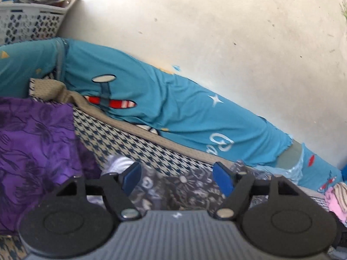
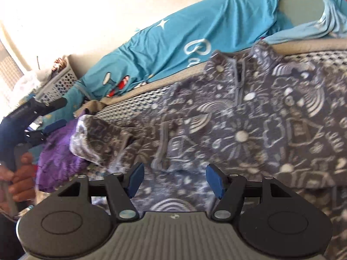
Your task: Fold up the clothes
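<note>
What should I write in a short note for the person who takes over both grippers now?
Left gripper: open, holds nothing, over the edge of the grey patterned shirt.
Right gripper: open, empty, above the same shirt.
The shirt lies spread, collar toward the wall, on the houndstooth mat; one sleeve is bunched near the purple floral cloth. A teal printed garment lies behind it.
Done: no fold visible.
Left: flatten the sleeve, fold the shirt.

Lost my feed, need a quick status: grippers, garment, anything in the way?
Left gripper open, empty. Right gripper open, empty, over grey patterned shirt spread flat, unfolded. Purple cloth bunched beside its sleeve.
</note>
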Motion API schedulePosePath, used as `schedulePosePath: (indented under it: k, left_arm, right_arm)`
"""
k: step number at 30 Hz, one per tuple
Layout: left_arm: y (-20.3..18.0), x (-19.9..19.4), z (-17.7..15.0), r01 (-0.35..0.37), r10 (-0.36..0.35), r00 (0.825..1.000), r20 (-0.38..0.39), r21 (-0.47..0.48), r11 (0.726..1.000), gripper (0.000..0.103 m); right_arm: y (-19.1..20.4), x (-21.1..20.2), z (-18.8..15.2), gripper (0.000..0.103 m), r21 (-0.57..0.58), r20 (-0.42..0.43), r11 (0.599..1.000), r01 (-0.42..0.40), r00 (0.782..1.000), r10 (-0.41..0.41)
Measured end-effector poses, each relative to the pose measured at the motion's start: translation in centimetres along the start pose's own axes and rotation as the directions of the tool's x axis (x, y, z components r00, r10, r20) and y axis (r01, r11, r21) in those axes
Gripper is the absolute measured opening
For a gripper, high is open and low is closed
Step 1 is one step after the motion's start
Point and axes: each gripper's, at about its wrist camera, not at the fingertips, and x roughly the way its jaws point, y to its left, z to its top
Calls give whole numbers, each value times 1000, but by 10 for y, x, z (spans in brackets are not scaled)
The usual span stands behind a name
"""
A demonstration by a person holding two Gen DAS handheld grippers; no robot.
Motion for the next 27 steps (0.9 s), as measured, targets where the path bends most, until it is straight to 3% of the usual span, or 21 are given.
schedulePosePath:
  k: [3,5,9,13,27]
  left_arm:
    - [18,4,6,-52,51,999,-18,-63,997,77]
    - [29,13,5,-78,70,995,-74,-121,990,77]
    - [42,26,0,-144,121,983,-137,-172,975,77]
    - [41,31,-5,-203,181,971,-155,-141,969,77]
    - [41,35,-11,-263,232,953,-193,-154,952,77]
  right_arm:
    - [10,10,-3,63,36,-5,996,-79,997,79]
    - [20,17,-3,63,41,-10,991,-123,992,124]
    - [53,30,5,63,-33,8,983,-182,983,182]
    - [74,48,8,63,-87,13,979,-182,983,184]
    - [76,95,13,60,-98,18,989,-110,994,112]
